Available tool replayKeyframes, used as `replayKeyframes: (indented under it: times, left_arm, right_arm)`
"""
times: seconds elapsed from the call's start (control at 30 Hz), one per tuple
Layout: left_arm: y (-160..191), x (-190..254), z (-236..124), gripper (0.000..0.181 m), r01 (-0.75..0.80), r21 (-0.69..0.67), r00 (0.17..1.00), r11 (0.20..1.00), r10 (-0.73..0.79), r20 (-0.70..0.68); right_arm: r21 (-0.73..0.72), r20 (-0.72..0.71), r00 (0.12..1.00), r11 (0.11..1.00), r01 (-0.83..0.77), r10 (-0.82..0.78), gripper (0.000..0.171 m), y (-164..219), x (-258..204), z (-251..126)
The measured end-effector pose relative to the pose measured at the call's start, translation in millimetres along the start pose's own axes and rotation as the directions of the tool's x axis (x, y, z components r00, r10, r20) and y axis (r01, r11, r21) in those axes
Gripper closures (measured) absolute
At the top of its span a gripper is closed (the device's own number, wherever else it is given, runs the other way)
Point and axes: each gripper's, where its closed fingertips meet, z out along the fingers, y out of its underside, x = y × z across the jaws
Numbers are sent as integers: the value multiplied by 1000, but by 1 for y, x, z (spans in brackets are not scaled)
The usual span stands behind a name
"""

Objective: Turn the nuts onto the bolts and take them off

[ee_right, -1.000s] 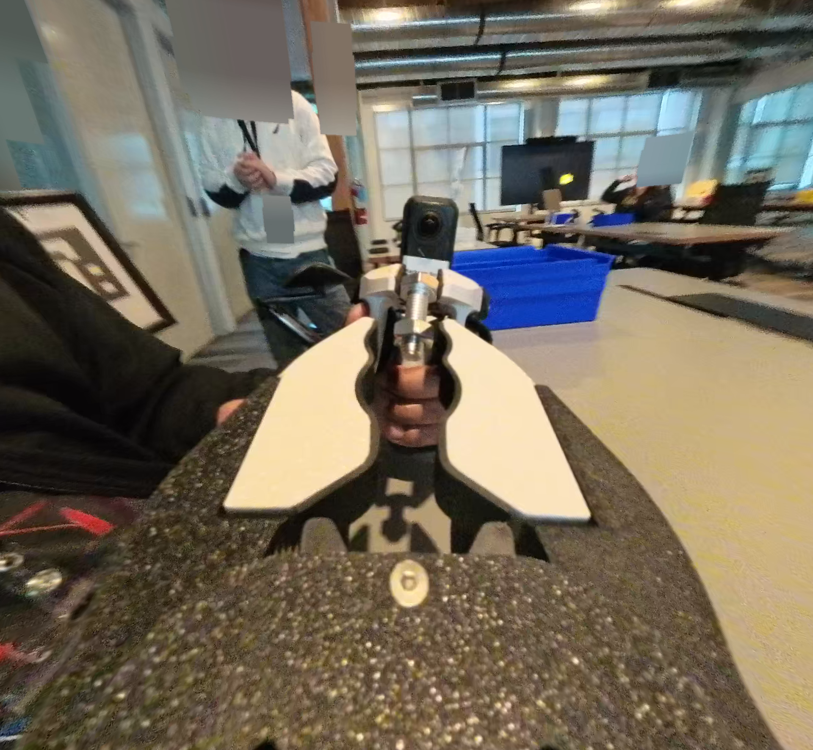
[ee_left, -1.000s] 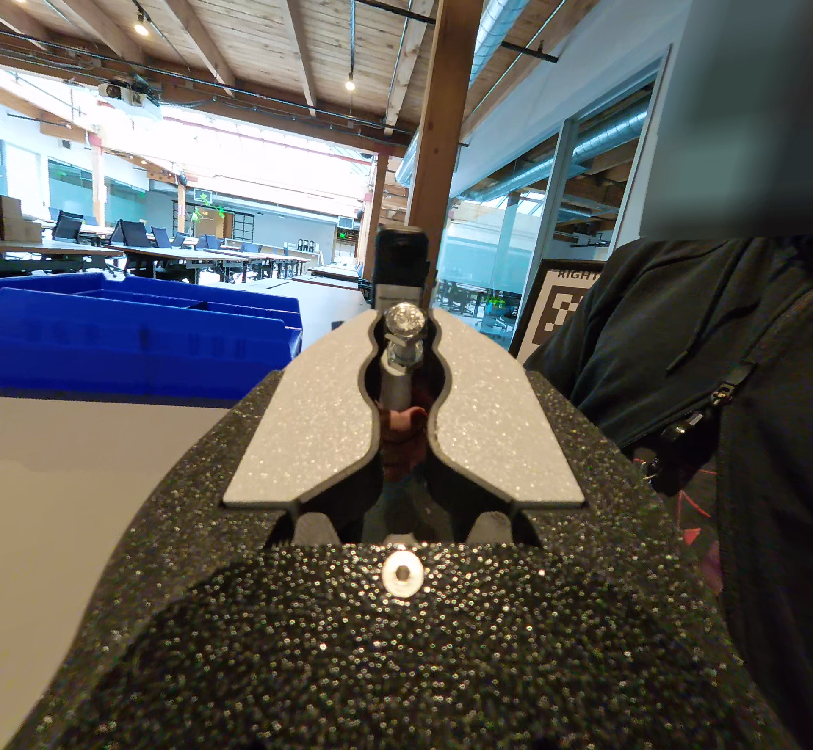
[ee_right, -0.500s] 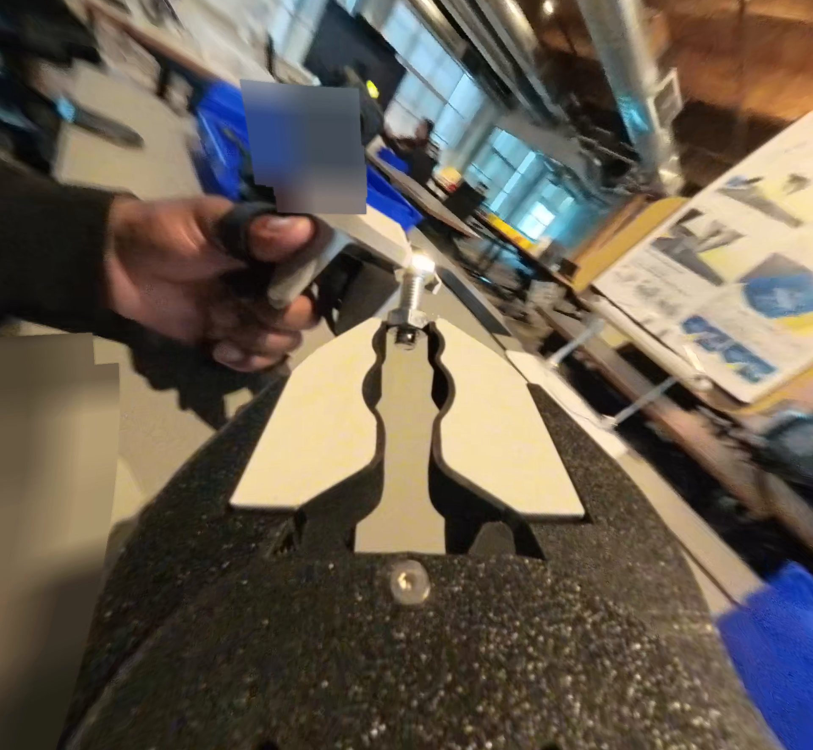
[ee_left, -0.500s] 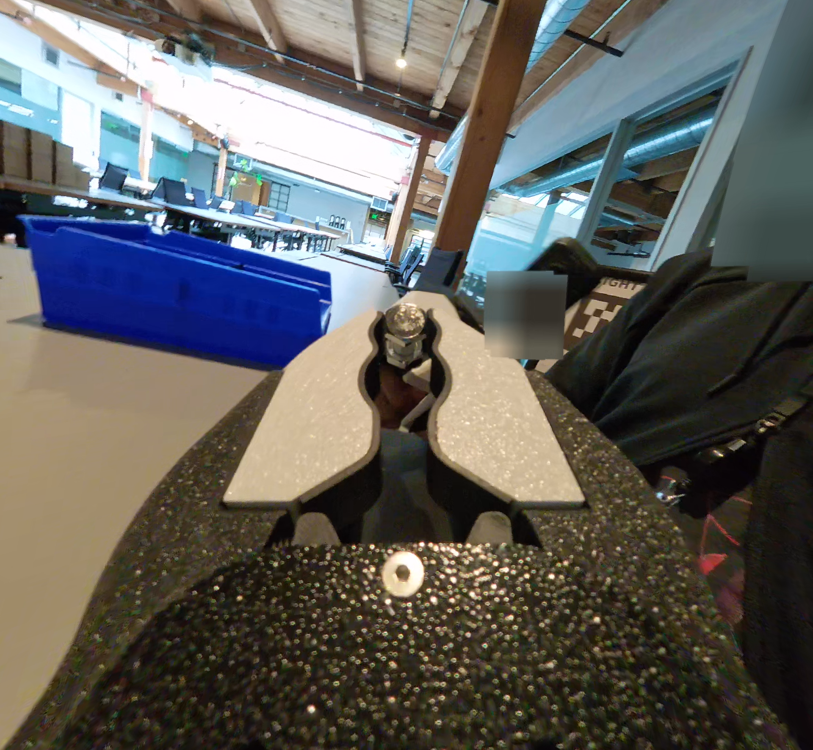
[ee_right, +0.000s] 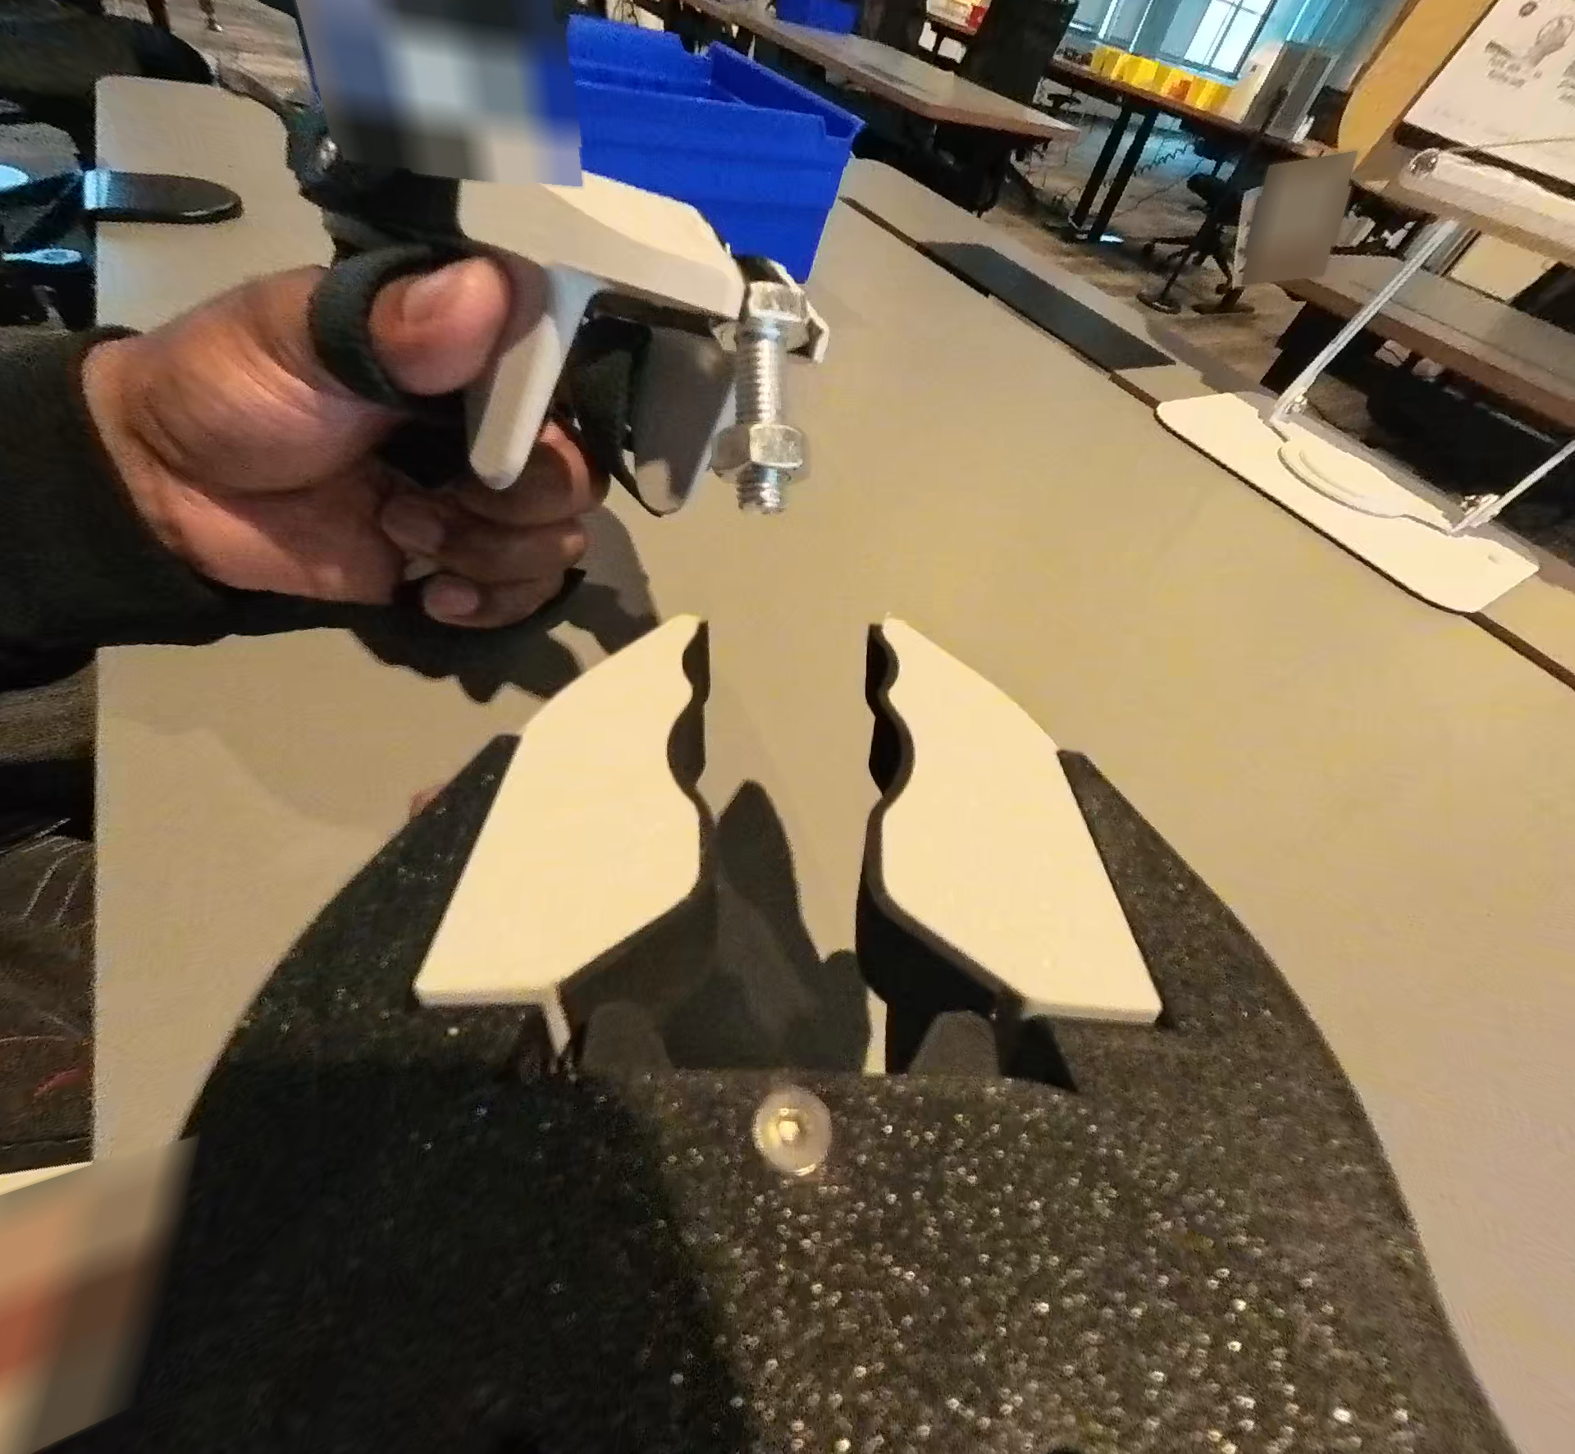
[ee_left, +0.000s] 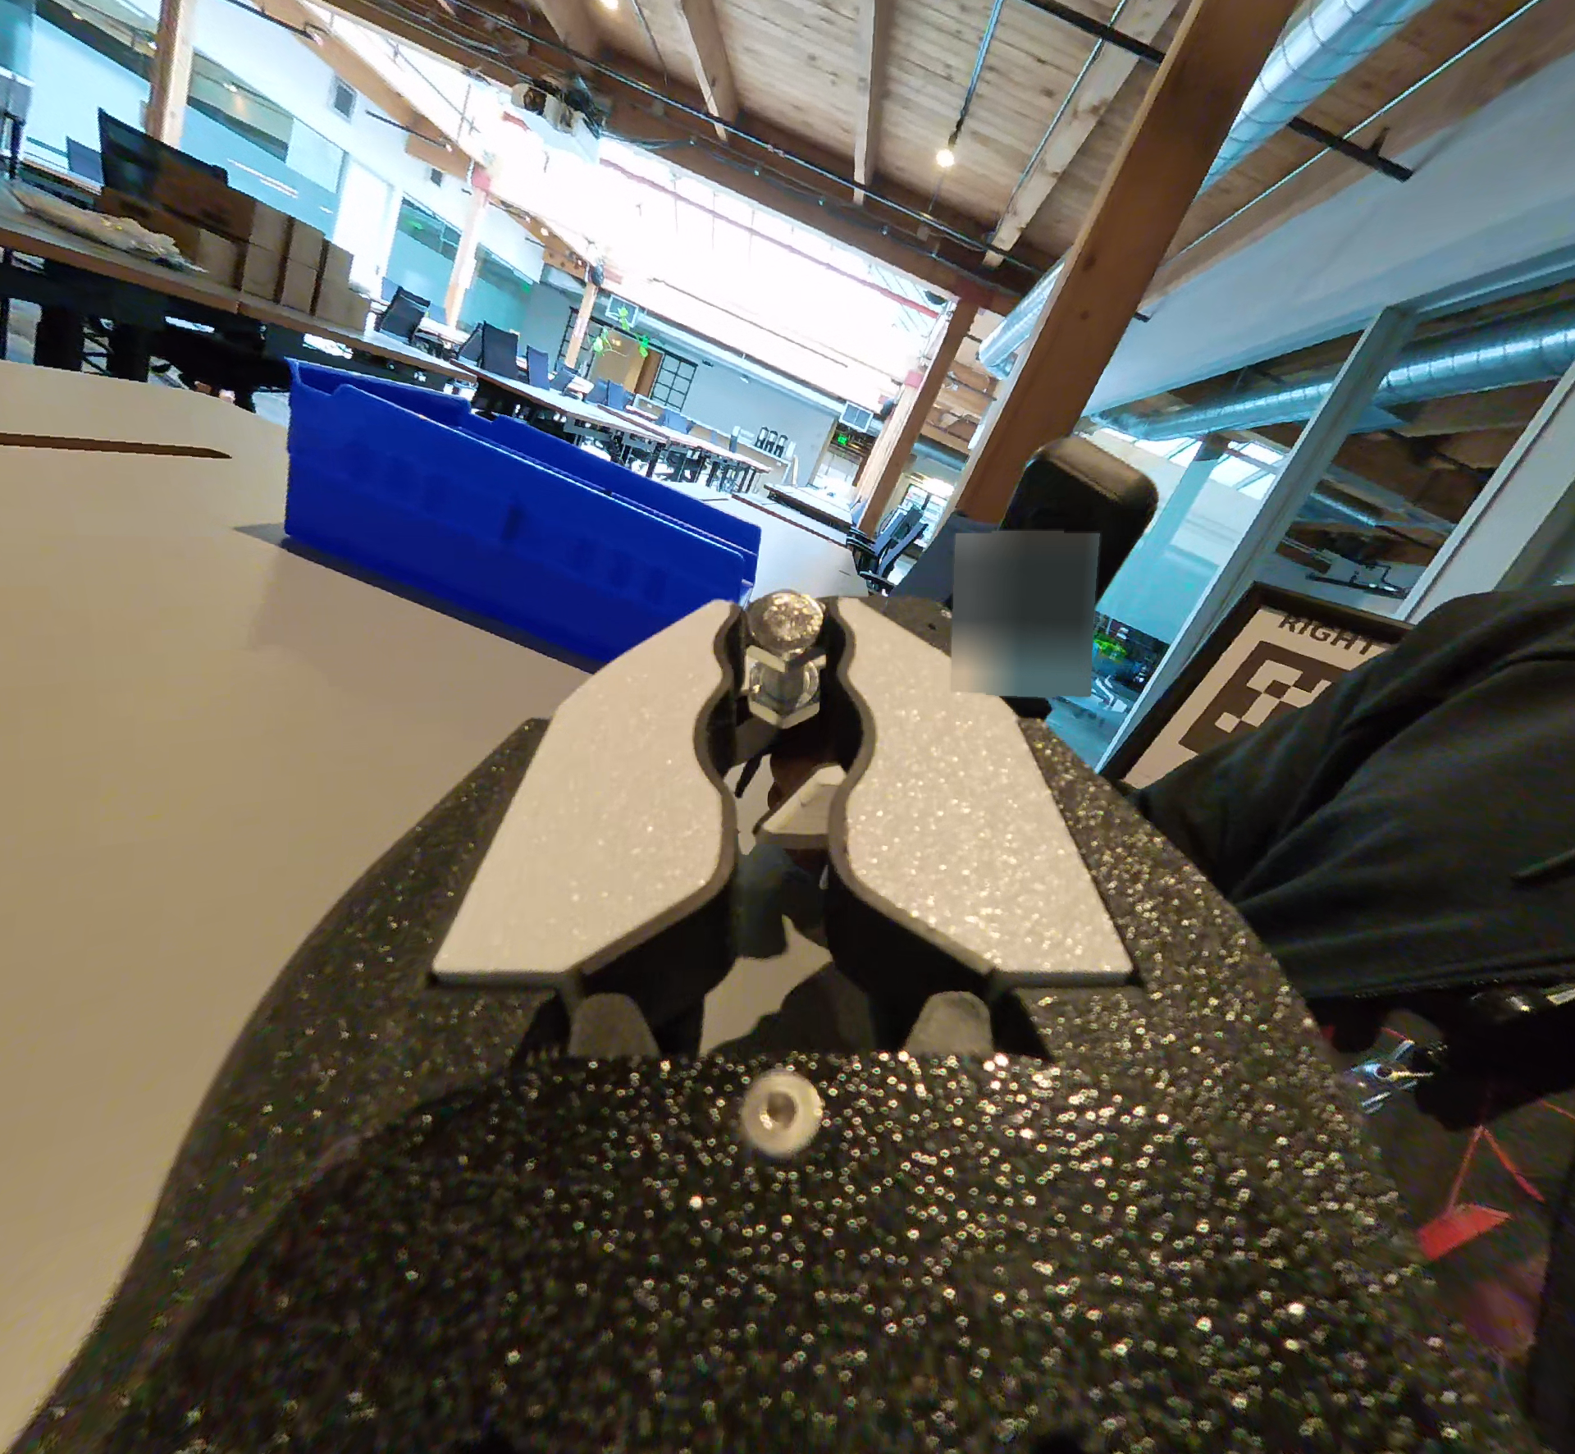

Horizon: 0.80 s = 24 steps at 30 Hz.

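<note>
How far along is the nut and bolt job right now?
Done: the nut sits threaded near the bolt's tip. In hand: the left gripper clamps the bolt head; the right gripper is open, empty, below it. Left: whether it spins further on or off, I cannot tell.

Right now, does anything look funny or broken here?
Nothing looks broken or spilled. The left tongs hold the bolt by its head, hanging down over the table, with the nut near its tip. The right tongs are open and empty below it.
</note>
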Motion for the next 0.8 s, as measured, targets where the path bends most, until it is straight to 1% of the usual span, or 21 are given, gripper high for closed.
replayKeyframes:
  times: [0.33, 0.53, 0.6, 0.7, 0.8]
  left_arm:
    - [1, 0, 1, 165, -2, -7, 1000, 1000, 2, -2]
    - [-1, 4, 0, 165, -15, 1, 1000, 1000, 15, -19]
    - [-4, 8, 0, 165, -29, 19, 999, 999, 30, -40]
    - [-8, 15, -1, 165, -58, 44, 996, 997, 60, -63]
    - [-13, 22, -2, 165, -83, 77, 992, 994, 90, -92]
  right_arm:
    - [-30, -8, 1000, 999, 12, -13, 136, 5, 0, 2]
    - [-7, 14, 1000, 1000, -9, 9, 137, 2, -1, 2]
    - [35, 58, 997, 998, -56, 53, 137, -4, -4, -1]
    - [138, 202, 965, 971, -195, 165, 138, -21, -12, -9]
    - [214, 409, 865, 891, -401, 291, 142, -41, -19, -22]
